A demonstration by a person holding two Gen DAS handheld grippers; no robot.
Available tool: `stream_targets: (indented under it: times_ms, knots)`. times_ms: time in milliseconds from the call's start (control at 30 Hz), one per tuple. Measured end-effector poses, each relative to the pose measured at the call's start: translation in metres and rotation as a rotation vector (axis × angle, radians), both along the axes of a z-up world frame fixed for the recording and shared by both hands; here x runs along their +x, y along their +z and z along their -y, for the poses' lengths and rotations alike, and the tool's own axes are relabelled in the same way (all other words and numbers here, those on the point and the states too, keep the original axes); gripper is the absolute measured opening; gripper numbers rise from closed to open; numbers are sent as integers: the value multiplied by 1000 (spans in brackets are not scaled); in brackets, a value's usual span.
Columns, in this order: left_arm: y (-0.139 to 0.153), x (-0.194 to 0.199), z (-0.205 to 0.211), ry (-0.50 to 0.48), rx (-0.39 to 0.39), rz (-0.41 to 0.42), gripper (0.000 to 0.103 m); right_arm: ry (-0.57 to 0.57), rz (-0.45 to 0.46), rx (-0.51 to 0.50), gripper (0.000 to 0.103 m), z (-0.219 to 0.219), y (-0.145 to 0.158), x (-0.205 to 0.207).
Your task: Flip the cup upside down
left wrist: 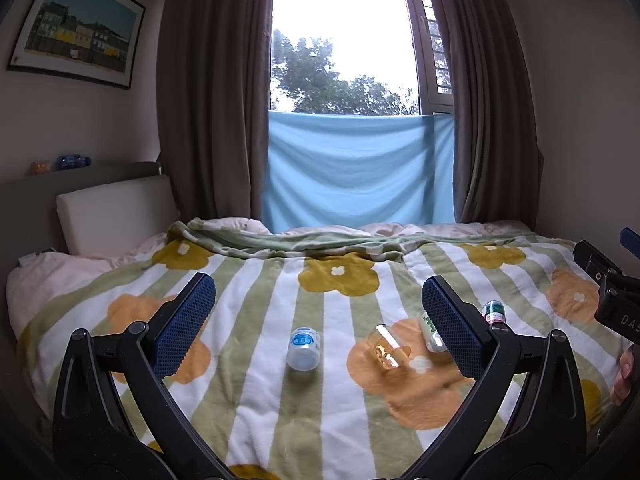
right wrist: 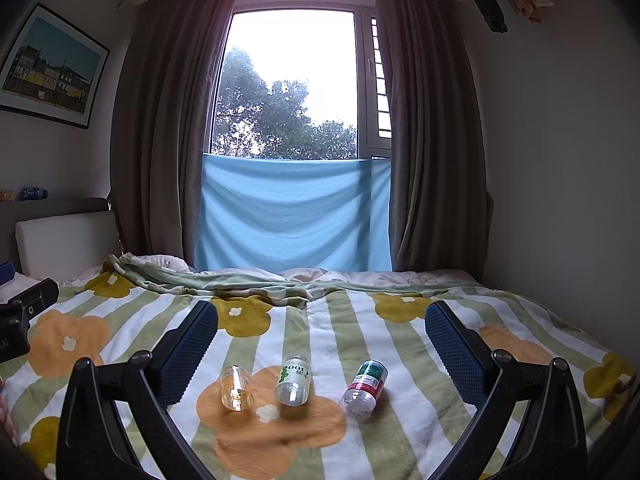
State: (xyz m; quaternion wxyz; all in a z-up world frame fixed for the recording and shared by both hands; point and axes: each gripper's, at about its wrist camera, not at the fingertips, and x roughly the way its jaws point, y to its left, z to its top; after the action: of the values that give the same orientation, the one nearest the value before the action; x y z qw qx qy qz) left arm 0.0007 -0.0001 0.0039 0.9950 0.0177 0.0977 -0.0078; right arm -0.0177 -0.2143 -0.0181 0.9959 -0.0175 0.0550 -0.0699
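A small clear cup with an amber tint [left wrist: 387,350] lies tilted on its side on the flowered blanket, on an orange flower; it also shows in the right wrist view [right wrist: 236,388]. My left gripper [left wrist: 318,316] is open and empty, held above the blanket, with the cup a little right of its centre line. My right gripper [right wrist: 322,340] is open and empty, with the cup low and left between its fingers. Each gripper's body shows at the edge of the other's view.
Three small cut-off bottle halves lie on the blanket [right wrist: 400,440]: a blue-labelled one [left wrist: 304,348], a green-labelled one [right wrist: 294,380] and a red-and-green one [right wrist: 365,386]. A folded-back cover, pillow and headboard [left wrist: 116,208] lie beyond. Curtains and a window stand behind the bed.
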Motion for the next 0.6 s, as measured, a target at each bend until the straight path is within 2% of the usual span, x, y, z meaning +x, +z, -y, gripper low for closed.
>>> stream_targets:
  times_ms: [600]
  knots:
    - [-1,0,2,-1,-4,-3,103,1,-1,3,103,1,1,1]
